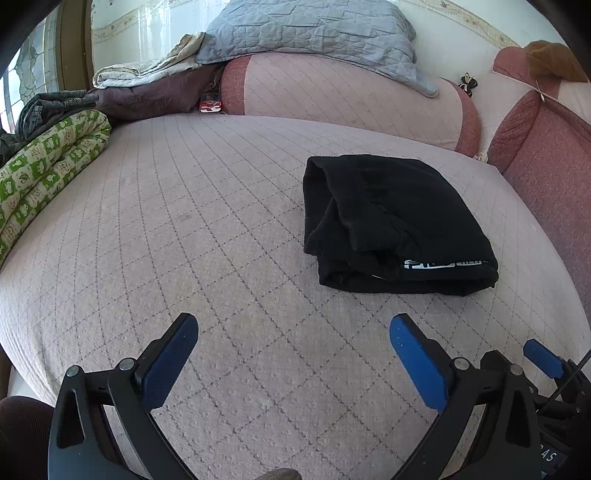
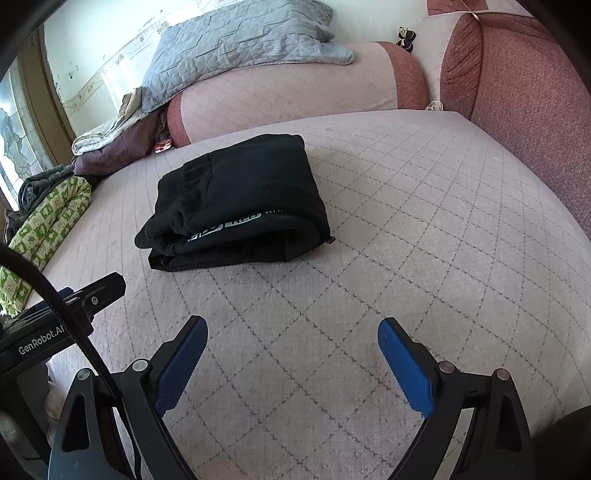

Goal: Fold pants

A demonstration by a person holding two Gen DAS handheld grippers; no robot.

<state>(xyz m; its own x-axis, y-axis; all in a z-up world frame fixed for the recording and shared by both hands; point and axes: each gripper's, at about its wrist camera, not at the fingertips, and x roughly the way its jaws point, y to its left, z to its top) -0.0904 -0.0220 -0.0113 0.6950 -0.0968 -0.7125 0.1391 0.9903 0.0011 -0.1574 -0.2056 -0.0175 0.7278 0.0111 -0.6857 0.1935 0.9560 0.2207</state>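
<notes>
We see the black pants (image 1: 395, 225) lying folded into a compact bundle on the bed (image 1: 184, 240), toward its far right corner, close to the pink bolster (image 1: 332, 96) along the far edge; a white logo shows on the fold facing us; neither pair of tongs touches the bundle. Our left tongs (image 1: 293, 332) stand wide apart over the near edge of the bed, holding nothing; our right tongs (image 2: 291, 334) are likewise spread wide and hold nothing, hovering above the quilted cover near that same edge, just beside the left ones. From the right wrist view the pants (image 2: 240, 206) sit ahead and to the left. A grey quilted pillow (image 1: 314, 33) rests on top of the bolster; a green patterned blanket (image 1: 48, 166) is rolled up along the left edge of the bed; a red cushion (image 2: 524, 92) lines the right edge.
</notes>
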